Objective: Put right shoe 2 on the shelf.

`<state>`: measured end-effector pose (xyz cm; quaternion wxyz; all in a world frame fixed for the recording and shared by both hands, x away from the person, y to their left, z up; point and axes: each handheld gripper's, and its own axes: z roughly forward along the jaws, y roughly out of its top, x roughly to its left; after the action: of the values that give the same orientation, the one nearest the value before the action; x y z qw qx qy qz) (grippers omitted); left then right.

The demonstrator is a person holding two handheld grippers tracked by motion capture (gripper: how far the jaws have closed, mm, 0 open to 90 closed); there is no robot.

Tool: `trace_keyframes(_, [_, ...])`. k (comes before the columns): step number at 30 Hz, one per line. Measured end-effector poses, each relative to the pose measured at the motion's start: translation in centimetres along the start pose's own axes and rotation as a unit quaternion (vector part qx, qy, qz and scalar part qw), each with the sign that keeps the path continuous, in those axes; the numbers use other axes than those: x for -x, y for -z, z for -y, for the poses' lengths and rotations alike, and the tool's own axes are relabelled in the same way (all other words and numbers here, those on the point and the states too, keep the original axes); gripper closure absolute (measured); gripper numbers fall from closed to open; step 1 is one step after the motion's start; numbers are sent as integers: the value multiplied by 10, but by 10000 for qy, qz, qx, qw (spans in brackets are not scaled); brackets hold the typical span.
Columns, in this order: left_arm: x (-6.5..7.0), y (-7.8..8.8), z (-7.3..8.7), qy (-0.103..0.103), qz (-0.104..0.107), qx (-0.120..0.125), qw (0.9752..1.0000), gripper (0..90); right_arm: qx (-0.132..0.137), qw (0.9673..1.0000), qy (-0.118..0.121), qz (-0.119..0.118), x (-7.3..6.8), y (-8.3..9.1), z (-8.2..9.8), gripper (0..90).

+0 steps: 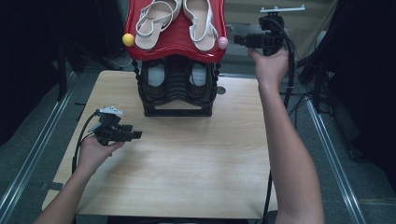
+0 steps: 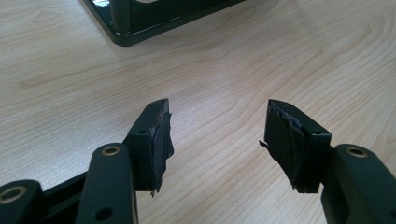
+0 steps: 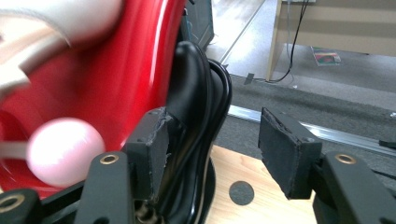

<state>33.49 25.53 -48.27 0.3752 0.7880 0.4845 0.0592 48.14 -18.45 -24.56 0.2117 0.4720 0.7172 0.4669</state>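
Observation:
A shoe rack stands at the back of the wooden table (image 1: pixel 187 163). Its red top shelf (image 1: pixel 175 42) carries two white sandals (image 1: pixel 156 21), and its black lower tiers (image 1: pixel 176 88) hold dark shoes. A yellow ball (image 1: pixel 128 39) caps the shelf's left corner and a pink ball (image 1: pixel 222 43) its right. My right gripper (image 1: pixel 239 40) is raised just right of the pink ball (image 3: pixel 65 151). It is open, with nothing between its jaws (image 3: pixel 212 123), and the rack's black side (image 3: pixel 194 93) lies behind its left jaw. My left gripper (image 1: pixel 137 135) hovers low over the table, open and empty (image 2: pixel 217 112).
The rack's black base (image 2: pixel 140 28) lies ahead of the left gripper. A small dark round spot (image 1: pixel 221 90) marks the table to the right of the rack. Metal floor rails (image 1: pixel 327 140) run along both sides of the table. Cables trail from both grippers.

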Motion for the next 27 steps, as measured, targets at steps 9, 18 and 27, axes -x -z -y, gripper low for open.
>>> trace_keyframes(9, [-1,0,0,16,-23,31,10000,413,-136,9999,90,-26,3,-9,31,441])
trace_keyframes(18, [-1,1,0,3,-23,25,10000,413,-313,9994,-45,-107,10,-20,65,446])
trace_keyframes(27, [-2,1,0,49,-8,18,10000,412,-378,9991,-124,-131,15,-25,94,452])
